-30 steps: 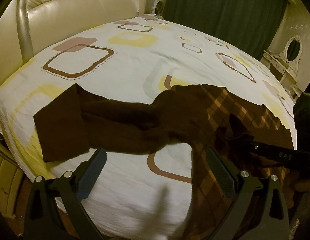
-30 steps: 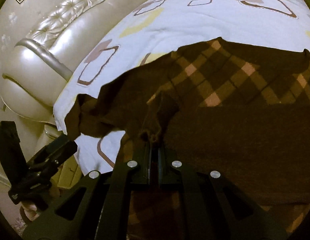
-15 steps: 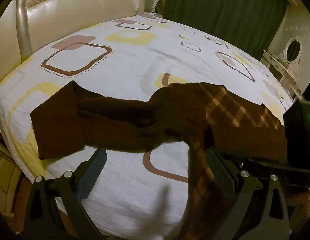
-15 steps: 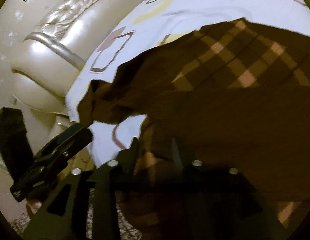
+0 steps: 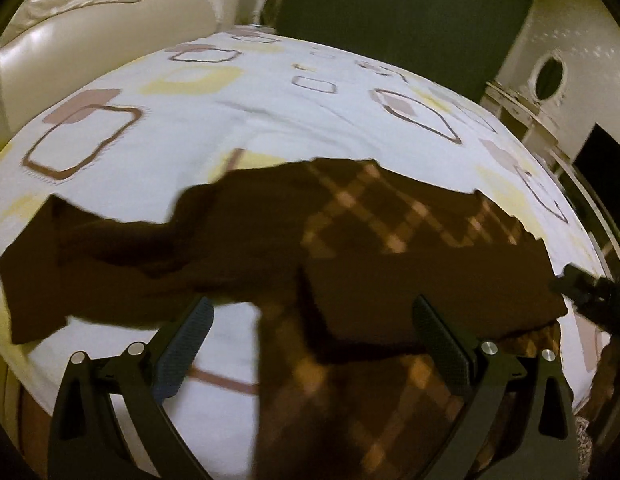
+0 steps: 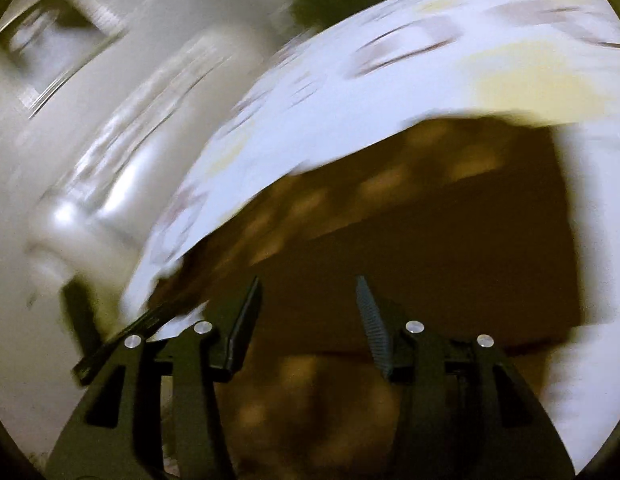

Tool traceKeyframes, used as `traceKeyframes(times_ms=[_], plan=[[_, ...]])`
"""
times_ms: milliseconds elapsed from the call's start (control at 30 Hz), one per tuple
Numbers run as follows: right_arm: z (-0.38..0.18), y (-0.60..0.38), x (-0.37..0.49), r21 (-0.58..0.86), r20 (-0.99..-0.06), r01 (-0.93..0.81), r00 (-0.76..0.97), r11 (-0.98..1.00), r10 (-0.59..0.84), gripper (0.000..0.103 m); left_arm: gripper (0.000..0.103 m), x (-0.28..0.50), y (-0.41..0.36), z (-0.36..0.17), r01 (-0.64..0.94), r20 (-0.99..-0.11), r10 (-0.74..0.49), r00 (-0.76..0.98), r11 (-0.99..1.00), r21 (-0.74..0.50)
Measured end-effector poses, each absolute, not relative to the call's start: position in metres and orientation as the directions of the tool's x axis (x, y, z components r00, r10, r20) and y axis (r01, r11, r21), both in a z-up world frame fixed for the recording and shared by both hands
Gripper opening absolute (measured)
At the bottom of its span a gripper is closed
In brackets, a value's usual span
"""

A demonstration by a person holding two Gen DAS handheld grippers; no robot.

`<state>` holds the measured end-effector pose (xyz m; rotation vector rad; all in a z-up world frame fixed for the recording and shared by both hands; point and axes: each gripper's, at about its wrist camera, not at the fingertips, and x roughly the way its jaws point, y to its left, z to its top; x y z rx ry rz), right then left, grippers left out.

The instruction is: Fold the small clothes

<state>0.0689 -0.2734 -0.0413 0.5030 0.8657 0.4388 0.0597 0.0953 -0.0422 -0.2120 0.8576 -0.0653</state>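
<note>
A dark brown garment (image 5: 390,240) with an orange plaid body lies on the patterned bed sheet (image 5: 270,120). One sleeve (image 5: 70,260) stretches out to the left; a plain brown sleeve (image 5: 430,292) lies folded across the body. My left gripper (image 5: 310,316) hovers open just above the garment's near edge, nothing between its fingers. In the blurred right wrist view the same garment (image 6: 450,240) fills the middle. My right gripper (image 6: 310,296) hangs above it with its jaws opening and no cloth between them. That gripper also shows in the left wrist view as a dark shape (image 5: 586,292) at the right edge.
A cream tufted headboard (image 5: 90,32) stands at the back left of the bed. Dark green curtains (image 5: 390,12) hang behind it, and a white dresser with an oval mirror (image 5: 548,76) stands at the right.
The right gripper let go of the sleeve it held, opened, and swung away quickly to the right. The sleeve now lies flat across the plaid body. The left gripper shifted right over the garment.
</note>
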Motion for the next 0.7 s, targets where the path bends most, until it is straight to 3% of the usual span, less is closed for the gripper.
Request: traceKeyframes(times_ms=[133, 200, 333, 367, 400, 433, 567, 700], plan=[[-0.063, -0.359, 0.065, 0.552, -0.675, 0.134, 0.651, 0.823, 0.347, 0.049, 0.099, 0.075, 0.076, -0.053, -0.015, -0.765, -0.136, 0.629, 0.982, -0.187], [-0.083, -0.381, 0.065, 0.602, -0.679, 0.193, 0.634, 0.775, 0.37, 0.049, 0.099, 0.079, 0.072, -0.059, -0.023, -0.776, -0.121, 0.619, 0.985, -0.172], [-0.098, -0.377, 0.07, 0.605, -0.68, 0.152, 0.608, 0.781, 0.409, 0.047, 0.099, 0.085, 0.073, -0.072, -0.063, -0.804, -0.09, 0.587, 0.986, -0.156], [-0.099, -0.375, 0.07, 0.607, -0.678, 0.142, 0.606, 0.782, 0.416, 0.043, 0.099, 0.086, 0.074, -0.076, -0.072, -0.813, -0.081, 0.577, 0.986, -0.149], [-0.1, -0.37, 0.072, 0.606, -0.678, 0.121, 0.595, 0.786, 0.431, 0.022, 0.099, 0.087, 0.074, -0.079, -0.077, -0.818, -0.075, 0.57, 0.987, -0.144], [-0.101, -0.368, 0.074, 0.602, -0.683, 0.108, 0.582, 0.791, 0.441, 0.009, 0.099, 0.088, 0.076, -0.083, -0.086, -0.827, -0.065, 0.559, 0.987, -0.136], [-0.1, -0.357, 0.074, 0.521, -0.721, 0.067, 0.569, 0.851, 0.396, 0.008, 0.099, 0.09, 0.08, -0.093, -0.106, -0.84, -0.047, 0.541, 0.987, -0.123], [-0.108, -0.367, 0.075, 0.585, -0.7, 0.094, 0.56, 0.806, 0.443, 0.008, 0.099, 0.09, 0.079, -0.097, -0.094, -0.832, -0.029, 0.553, 0.991, -0.097]])
